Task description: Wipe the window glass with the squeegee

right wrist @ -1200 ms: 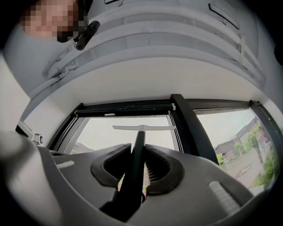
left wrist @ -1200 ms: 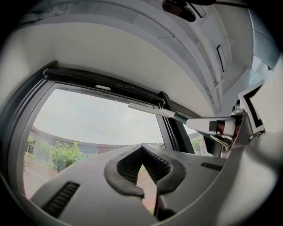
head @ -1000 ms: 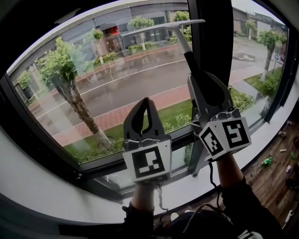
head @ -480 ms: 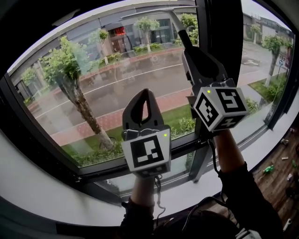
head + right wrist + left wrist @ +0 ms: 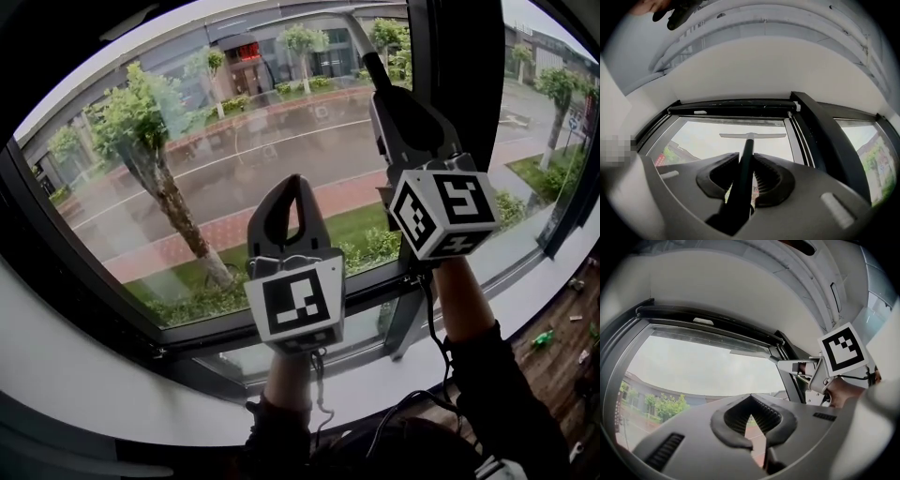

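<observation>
Right tool (image 5: 379, 86) is clamping the squeegee (image 5: 752, 135) beside the mullion (image 5: 441, 56). Left tool (image 5: 298, 186), jaws together and empty, is hovering lower. The right gripper view is showing the blade, which the head view is cutting off.

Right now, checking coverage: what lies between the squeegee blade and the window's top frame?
Only bare glass between squeegee blade and top frame, per the right gripper view.
</observation>
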The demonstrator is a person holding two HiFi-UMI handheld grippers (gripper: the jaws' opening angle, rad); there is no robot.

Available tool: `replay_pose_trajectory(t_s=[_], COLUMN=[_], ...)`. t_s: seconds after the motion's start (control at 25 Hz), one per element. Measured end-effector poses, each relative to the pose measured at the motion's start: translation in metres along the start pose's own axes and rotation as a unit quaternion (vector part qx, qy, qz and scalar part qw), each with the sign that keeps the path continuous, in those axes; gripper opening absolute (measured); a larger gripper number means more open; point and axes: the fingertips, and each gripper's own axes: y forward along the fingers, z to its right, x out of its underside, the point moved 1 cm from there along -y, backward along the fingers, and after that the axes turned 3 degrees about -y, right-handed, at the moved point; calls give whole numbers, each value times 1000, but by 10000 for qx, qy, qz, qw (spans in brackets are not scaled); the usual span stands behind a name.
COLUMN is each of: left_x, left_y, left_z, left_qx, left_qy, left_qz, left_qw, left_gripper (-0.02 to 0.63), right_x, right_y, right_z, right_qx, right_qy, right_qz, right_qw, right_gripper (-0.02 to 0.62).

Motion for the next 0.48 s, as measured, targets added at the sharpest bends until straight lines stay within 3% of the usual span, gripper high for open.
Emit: replay_pose_trajectory(t_s=[0.48], left_x=[18], left_y=[-9], left_z=[6], left_qx=[-17], left_qy=[-45], left_qz=[-151], left_qw=[9999], left_gripper=[0], right_x=[21], right_y=[-20], right_z=[-6], right_qx=[16], right_qy=[13], right_qz=[-160], right_qw=[9999], right_gripper=[95])
